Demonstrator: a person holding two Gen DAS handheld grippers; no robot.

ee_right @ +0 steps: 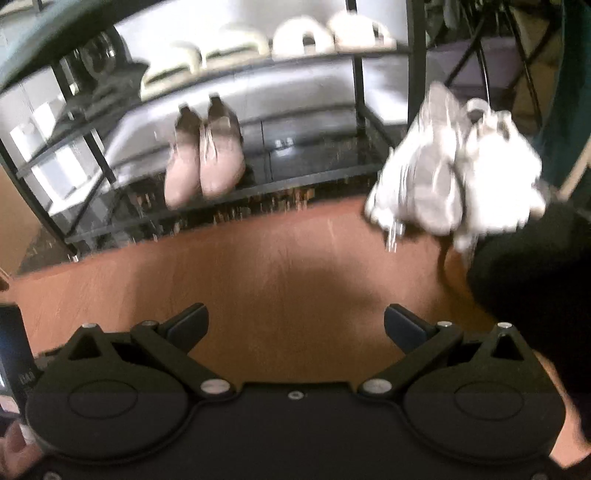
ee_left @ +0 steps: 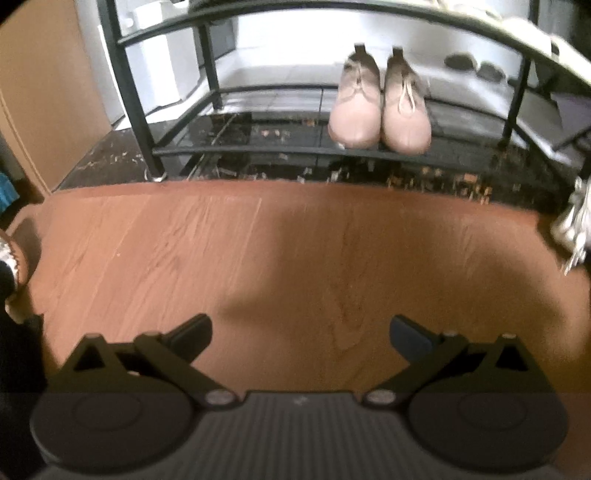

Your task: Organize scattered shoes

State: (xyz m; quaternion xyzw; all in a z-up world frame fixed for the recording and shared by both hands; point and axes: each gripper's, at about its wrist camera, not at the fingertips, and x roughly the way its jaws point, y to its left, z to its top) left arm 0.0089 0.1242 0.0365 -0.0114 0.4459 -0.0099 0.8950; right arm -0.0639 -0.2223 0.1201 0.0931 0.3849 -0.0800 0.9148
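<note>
A pair of pale pink lace-up shoes [ee_left: 378,103] stands side by side on the lowest shelf of a black metal rack [ee_left: 140,110], toes toward me; the right wrist view shows the same pair [ee_right: 205,158]. Two white and grey sneakers [ee_right: 454,166] lie together on the reddish floor at the right of the rack; only their edge [ee_left: 574,221] shows in the left wrist view. My left gripper [ee_left: 301,338] is open above bare floor, holding nothing. My right gripper [ee_right: 295,326] is also open and empty, left of and short of the sneakers.
Upper rack shelves carry cream slippers [ee_right: 229,40] and white shoes [ee_right: 332,35]. A tan cabinet side [ee_left: 48,92] stands left of the rack. Dark speckled tile [ee_left: 332,173] lies under the rack, and a dark sleeve [ee_right: 535,266] crosses the right. Another shoe's edge [ee_left: 13,258] shows at far left.
</note>
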